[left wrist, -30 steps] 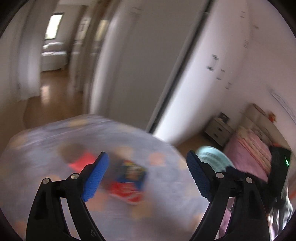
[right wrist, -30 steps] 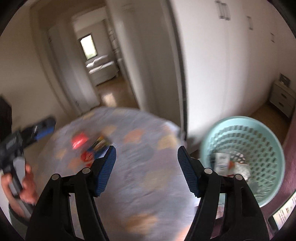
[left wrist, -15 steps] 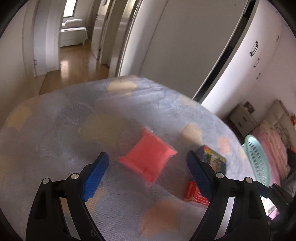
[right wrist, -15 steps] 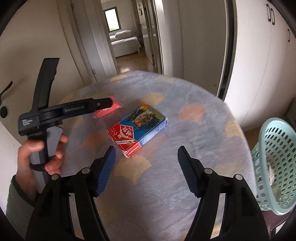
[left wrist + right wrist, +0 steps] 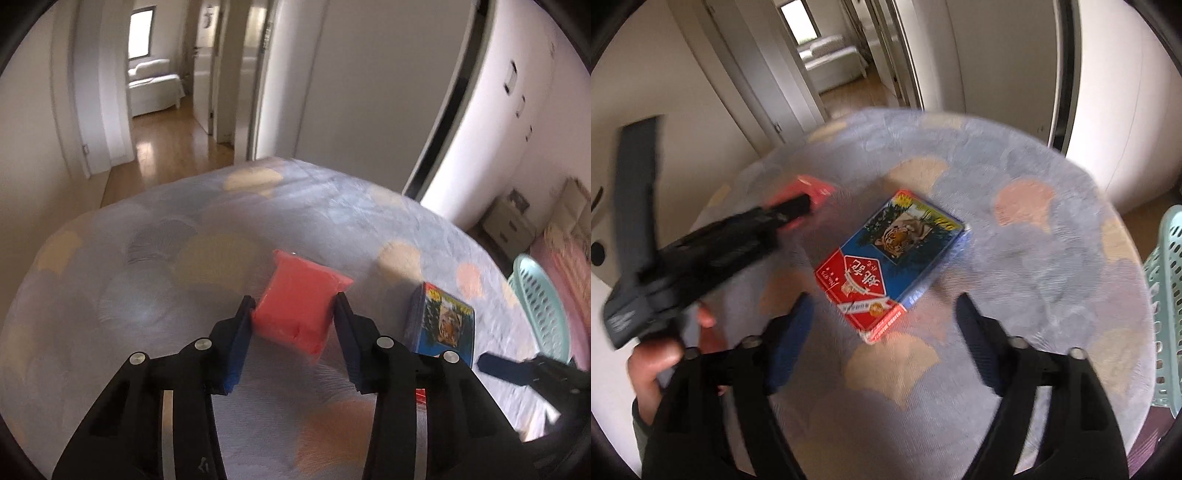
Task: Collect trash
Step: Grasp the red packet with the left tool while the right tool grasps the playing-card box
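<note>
Left gripper (image 5: 293, 317) closing on the red packet (image 5: 301, 301)

Jaws, wide half a second ago, are now pinching the packet on the table (image 5: 155, 280); right gripper (image 5: 882, 317) is hovering wide over the card box (image 5: 892, 258), basket (image 5: 1167, 295) far right.

Open right hand-held gripper (image 5: 882, 321) hovers over tiger-print box (image 5: 890, 260) on table (image 5: 1052, 258).

The left wrist view is looking forward and down along the left claw (image 5: 293, 306), sitting close over the patterned counter (image 5: 155, 258) and facing a hallway. The right wrist view is looking down along the right claw (image 5: 884, 317) from slightly higher, facing the same hallway. Both are sharing the counter, the tiger-print box (image 5: 445, 319) (image 5: 892, 258) and the teal basket (image 5: 541, 306) (image 5: 1167, 295).
</note>
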A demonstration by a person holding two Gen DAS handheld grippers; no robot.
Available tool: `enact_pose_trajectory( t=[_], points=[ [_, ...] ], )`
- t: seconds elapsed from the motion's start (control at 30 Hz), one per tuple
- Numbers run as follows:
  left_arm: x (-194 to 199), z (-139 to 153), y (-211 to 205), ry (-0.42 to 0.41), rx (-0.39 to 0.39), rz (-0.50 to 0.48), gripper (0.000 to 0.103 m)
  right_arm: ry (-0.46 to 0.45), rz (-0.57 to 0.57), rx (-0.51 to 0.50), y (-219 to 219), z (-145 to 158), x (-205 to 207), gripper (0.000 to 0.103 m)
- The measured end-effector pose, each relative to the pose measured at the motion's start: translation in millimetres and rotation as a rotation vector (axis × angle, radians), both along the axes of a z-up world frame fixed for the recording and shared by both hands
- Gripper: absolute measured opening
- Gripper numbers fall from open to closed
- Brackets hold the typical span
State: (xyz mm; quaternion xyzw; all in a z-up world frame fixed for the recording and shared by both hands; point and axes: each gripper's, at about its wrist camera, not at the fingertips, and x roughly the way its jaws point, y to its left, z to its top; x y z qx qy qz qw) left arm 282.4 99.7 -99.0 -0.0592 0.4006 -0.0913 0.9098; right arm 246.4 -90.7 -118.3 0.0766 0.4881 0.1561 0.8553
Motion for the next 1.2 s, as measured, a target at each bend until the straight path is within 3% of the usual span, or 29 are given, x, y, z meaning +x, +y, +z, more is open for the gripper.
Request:
enact_pose_trajectory(
  t=[0.2, 0.4, 0.53, 0.67, 0.87, 1.0, 1.2],
  points=[
    [-5, 6, 31, -0.034, -0.074, 0.104, 0.042, -0.01, -0.011, -0.028, 18, 1, 18, 0.08],
    [-12, 14, 36, -0.076, 0.0, 0.194, 0.042, -0.059, -0.03, -0.112, 37, -1, 30, 0.084],
    [-13, 17, 32, -0.086, 0.003, 0.179, 0.042, -0.087, -0.039, -0.159, 45, -5, 31, 0.084],
    [-13, 16, 27, -0.086, 0.004, 0.17, 0.042, -0.112, -0.045, -0.198, 42, -5, 23, 0.071],
    [-18, 13, 7, -0.103, 0.041, 0.13, 0.041, -0.121, -0.051, -0.172, 28, -2, 11, 0.066],
    [-26, 20, -19, -0.115, 0.116, 0.109, 0.041, -0.141, -0.086, -0.128, -2, 12, -3, 0.065],
    [-48, 32, -75, -0.108, 0.069, -0.037, 0.041, -0.228, -0.181, -0.168, -64, 39, -33, 0.065]
  ],
)
